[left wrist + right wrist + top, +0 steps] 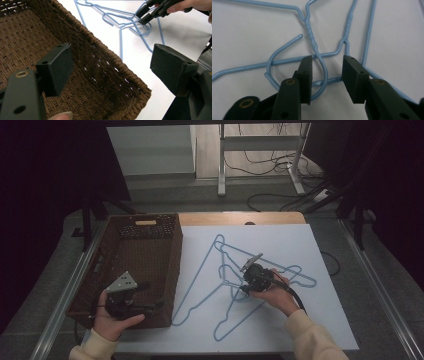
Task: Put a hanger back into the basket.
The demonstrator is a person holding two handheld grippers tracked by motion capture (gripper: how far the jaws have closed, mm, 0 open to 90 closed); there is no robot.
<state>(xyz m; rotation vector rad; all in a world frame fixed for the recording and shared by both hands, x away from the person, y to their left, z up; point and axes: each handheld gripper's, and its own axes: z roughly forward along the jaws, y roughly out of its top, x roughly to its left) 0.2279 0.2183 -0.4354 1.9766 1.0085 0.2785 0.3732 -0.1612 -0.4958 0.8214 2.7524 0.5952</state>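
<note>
While the left hand-held gripper (110, 67) gapes over the basket (105, 62), the right (325, 75) — half-open — straddles a hanger hook (322, 65).

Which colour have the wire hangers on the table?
Light blue hangers, best seen in the right gripper view.

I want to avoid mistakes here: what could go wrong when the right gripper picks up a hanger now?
1. The blue wire hangers lie crossed and interlocked, so lifting one may drag the others.
2. The right gripper stands open around one hook, with other wires close by; it may pinch two wires or slip off the thin one.
</note>
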